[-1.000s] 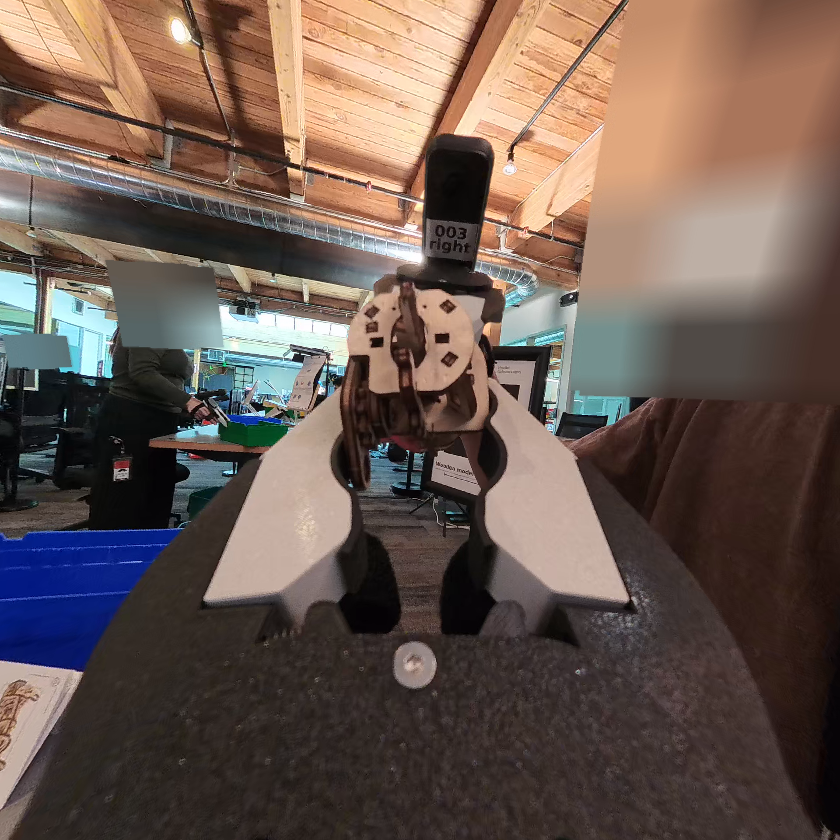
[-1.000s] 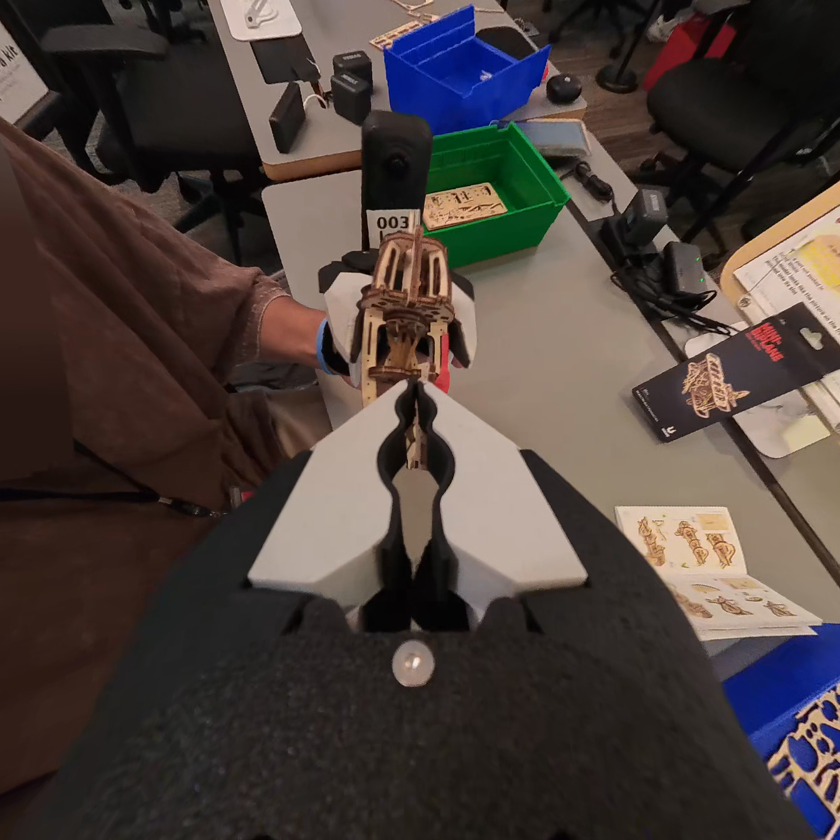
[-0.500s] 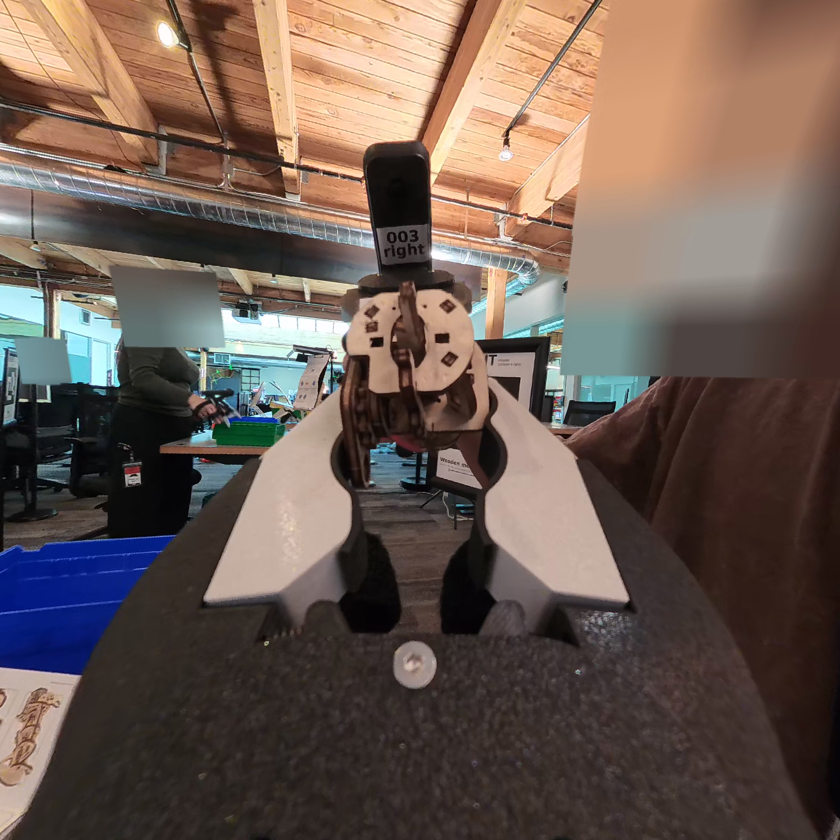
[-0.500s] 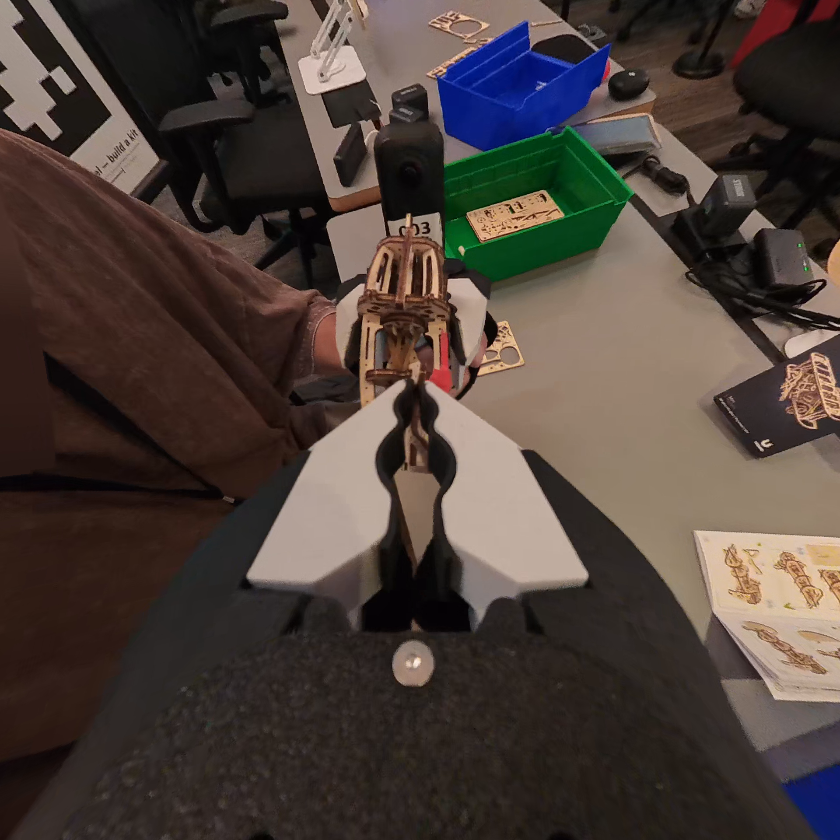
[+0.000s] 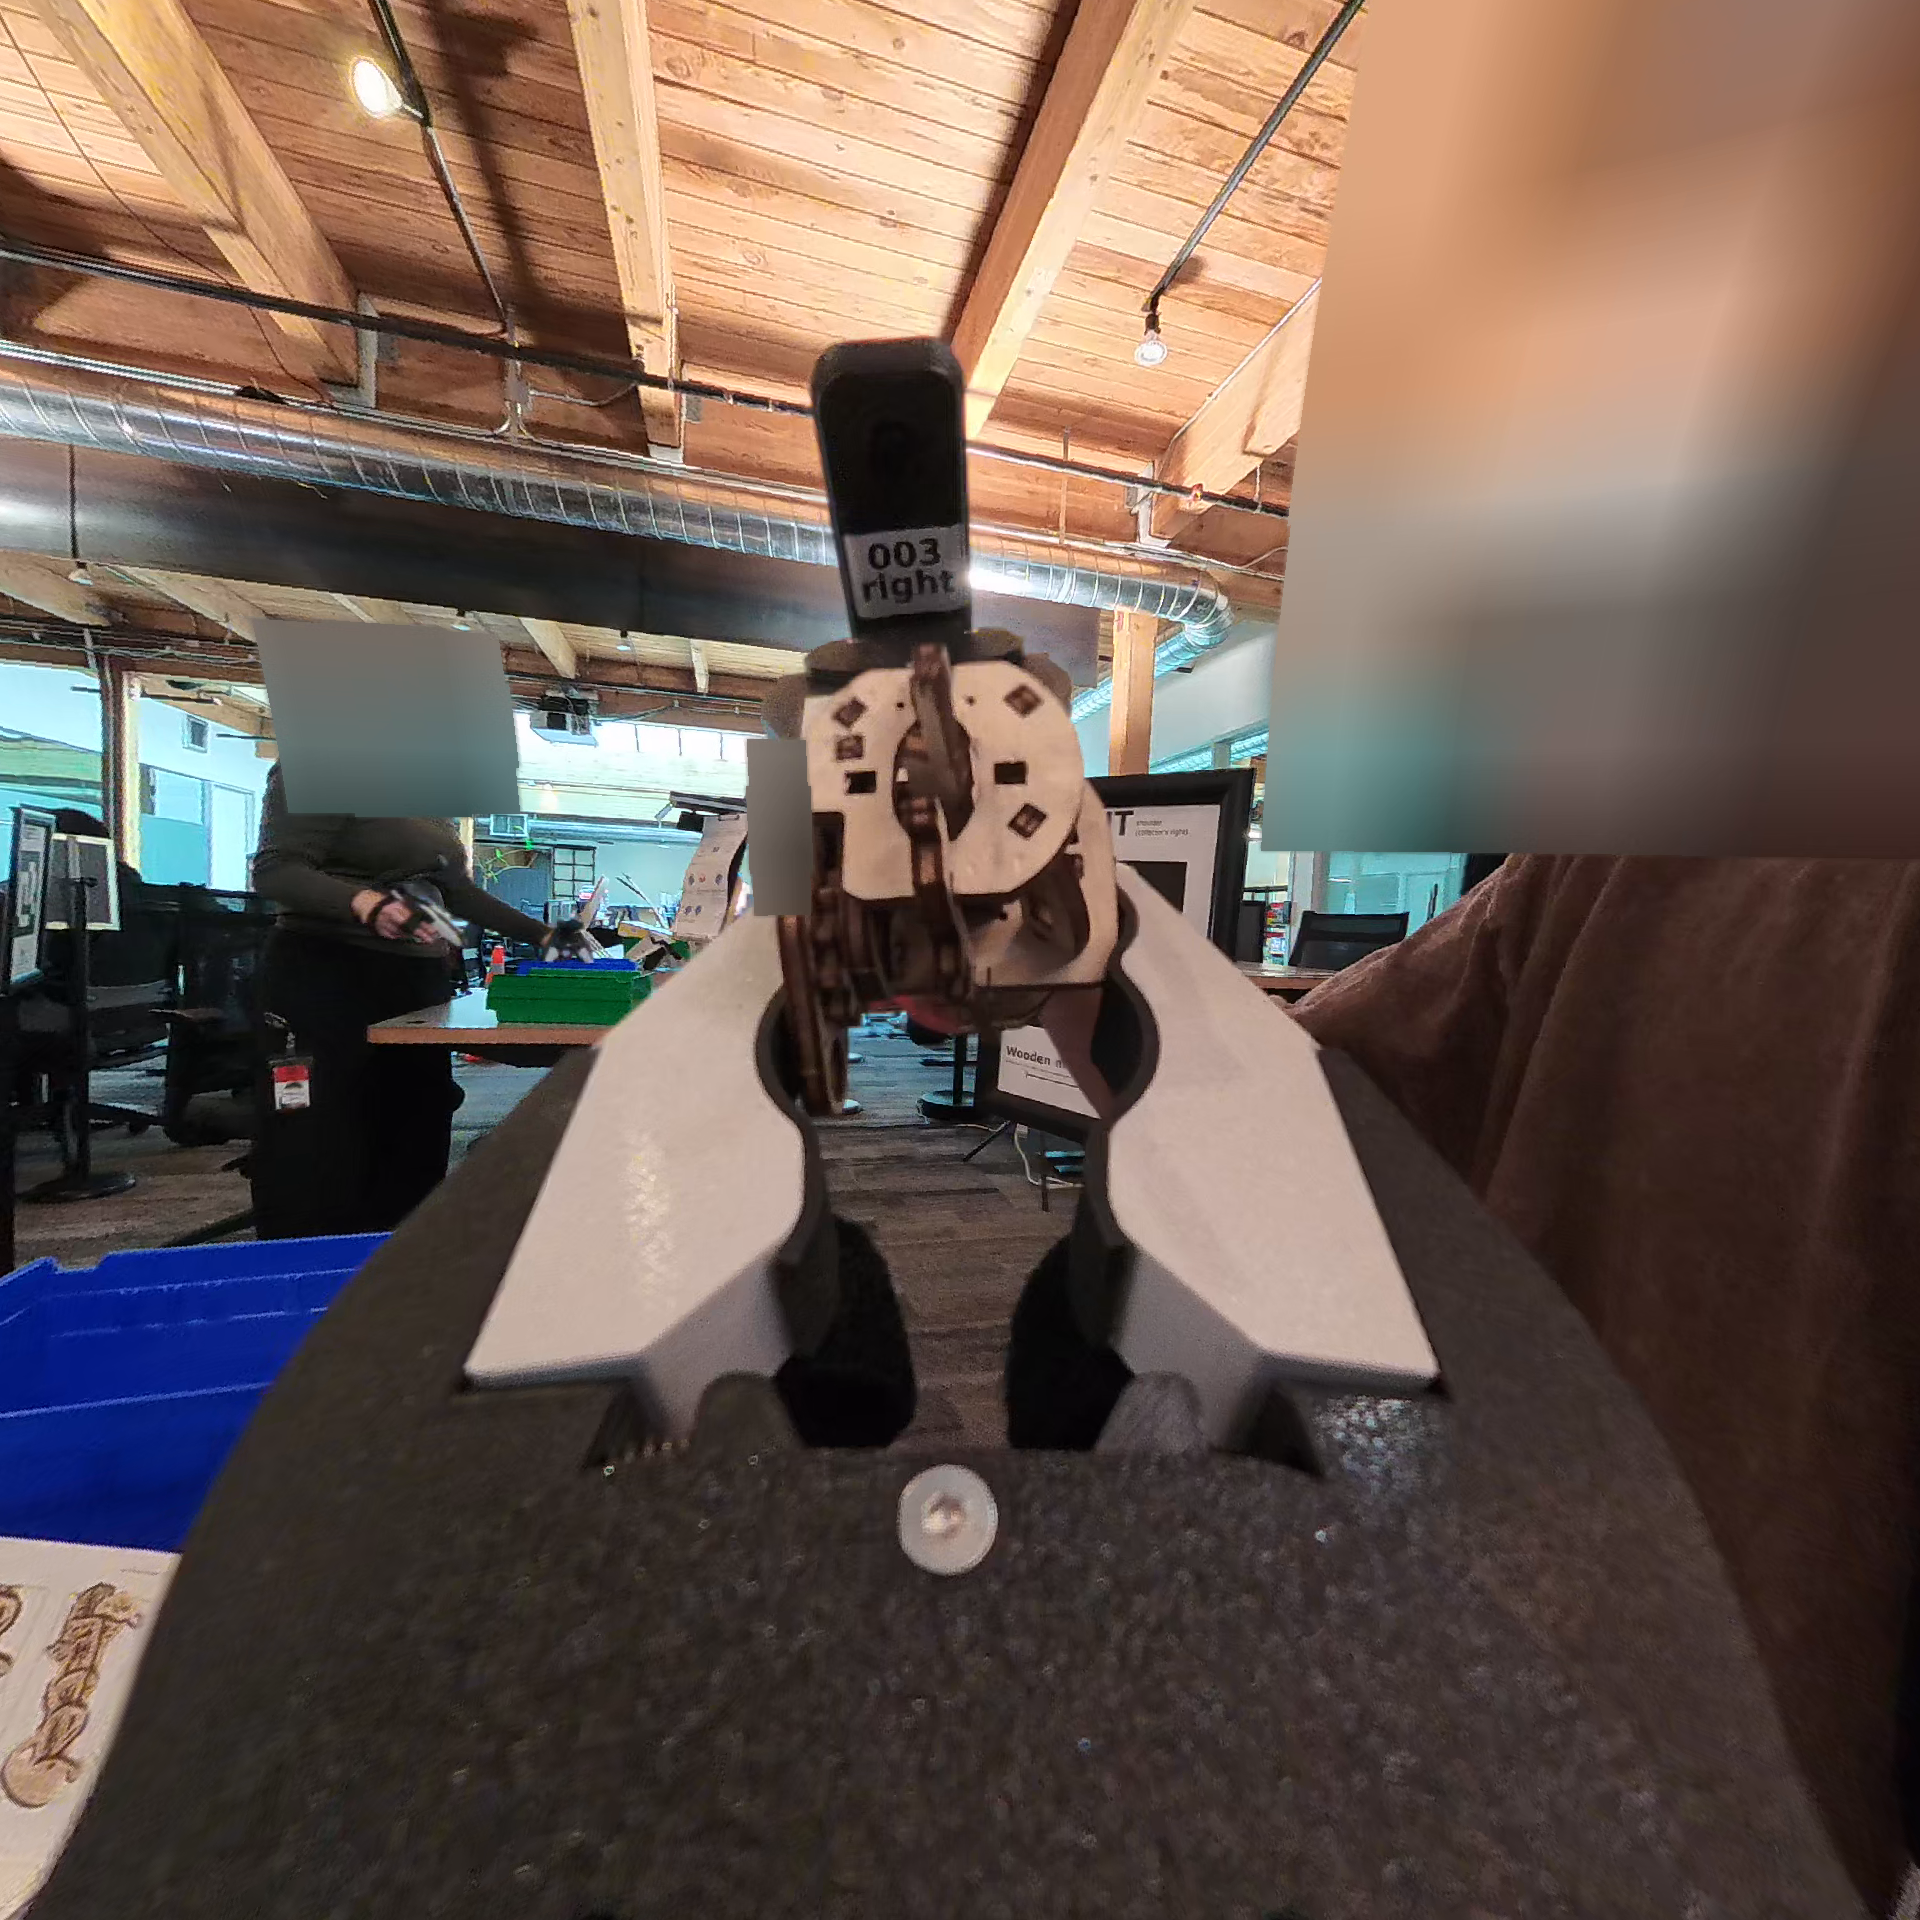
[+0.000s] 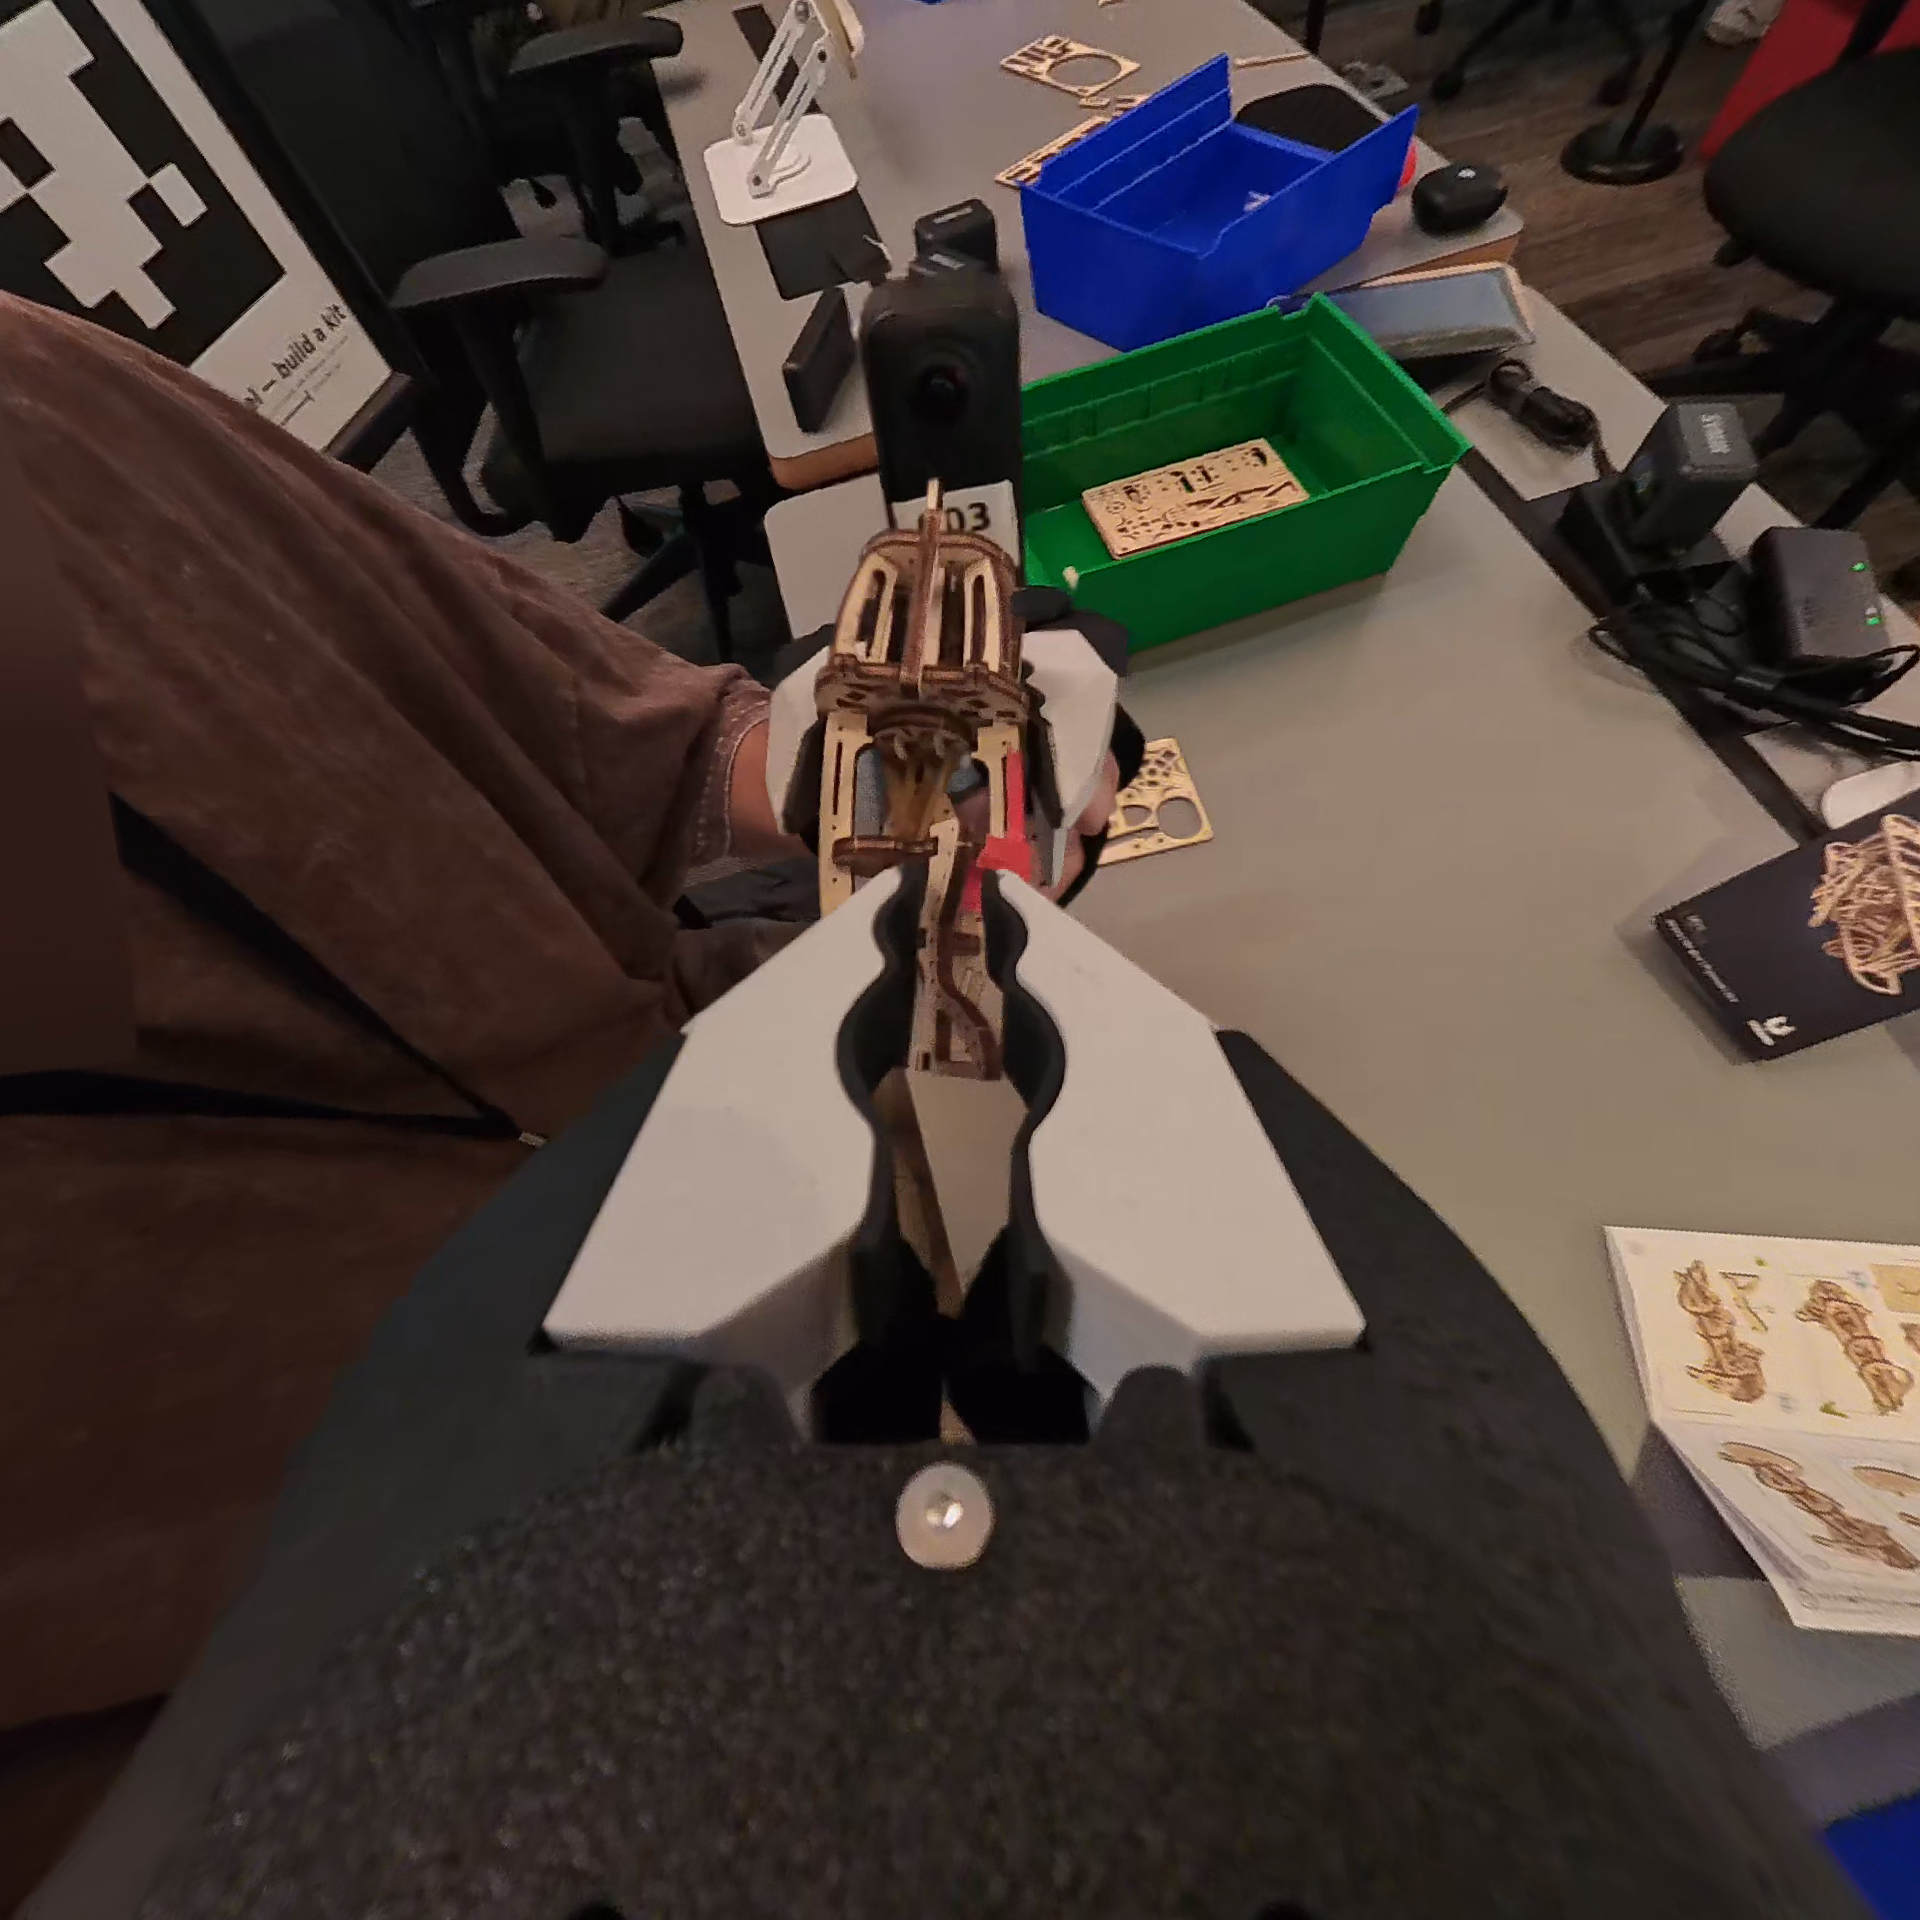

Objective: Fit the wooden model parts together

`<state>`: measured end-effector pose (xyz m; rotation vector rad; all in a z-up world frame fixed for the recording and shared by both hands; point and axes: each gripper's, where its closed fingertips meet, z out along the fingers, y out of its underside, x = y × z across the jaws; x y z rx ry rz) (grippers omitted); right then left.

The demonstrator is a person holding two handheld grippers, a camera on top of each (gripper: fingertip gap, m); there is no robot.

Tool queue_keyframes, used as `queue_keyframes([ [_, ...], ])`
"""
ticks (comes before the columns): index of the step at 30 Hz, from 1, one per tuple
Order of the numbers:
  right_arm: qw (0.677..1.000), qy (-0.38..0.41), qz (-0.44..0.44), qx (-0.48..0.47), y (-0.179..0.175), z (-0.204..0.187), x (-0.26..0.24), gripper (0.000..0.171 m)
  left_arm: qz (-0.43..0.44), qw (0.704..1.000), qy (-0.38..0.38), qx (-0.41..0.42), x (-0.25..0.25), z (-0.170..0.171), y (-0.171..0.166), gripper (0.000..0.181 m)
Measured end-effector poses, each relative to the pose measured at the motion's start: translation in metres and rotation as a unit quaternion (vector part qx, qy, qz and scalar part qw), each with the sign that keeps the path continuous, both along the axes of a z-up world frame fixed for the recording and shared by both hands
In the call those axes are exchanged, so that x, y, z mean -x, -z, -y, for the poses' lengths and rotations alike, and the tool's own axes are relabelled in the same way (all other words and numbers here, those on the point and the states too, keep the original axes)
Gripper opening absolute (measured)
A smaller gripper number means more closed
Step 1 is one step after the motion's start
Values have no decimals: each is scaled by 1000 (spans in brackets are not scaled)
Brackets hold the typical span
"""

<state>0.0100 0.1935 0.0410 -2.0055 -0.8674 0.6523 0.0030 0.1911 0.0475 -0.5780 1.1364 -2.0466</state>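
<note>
The wooden model, a small open frame with gears, is held up in the air by my left gripper, which is shut on it from both sides. It fills the space between the fingertips in the left wrist view. My right gripper faces it and is shut on a flat wooden part, edge-on between its white fingers. The front end of this part touches the model's near end. The right gripper's camera stalk rises behind the model.
On the grey table stand a green bin with a parts sheet, a blue bin, a black box, a booklet, chargers with cables and a loose sheet. A brown sleeve is at the left. My two grippers' fingertips are within a few centimetres of each other.
Both grippers, still joined at the model, have swung together: the right view now looks farther up the table, and the left view has panned. Both grips are unchanged.
</note>
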Motion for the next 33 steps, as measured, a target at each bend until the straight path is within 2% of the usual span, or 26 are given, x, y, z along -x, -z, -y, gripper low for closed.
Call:
queue_keyframes([
  [4,1000,-2,-4,-2,1,0,2,3,1,1000,-3,-2,1,0,-1,49],
  [9,1000,-9,-12,-6,-5,5,8,3,0,1000,-6,-1,0,-2,-1,49],
  [19,999,1,32,-21,0,4,8,2,2,1000,-5,1,1,-1,-2,48],
  [30,999,10,38,-20,1,0,8,2,5,1000,-3,16,2,-4,-3,49],
  [33,998,17,49,-23,3,-1,6,8,4,1000,-2,19,1,-4,-3,48],
])
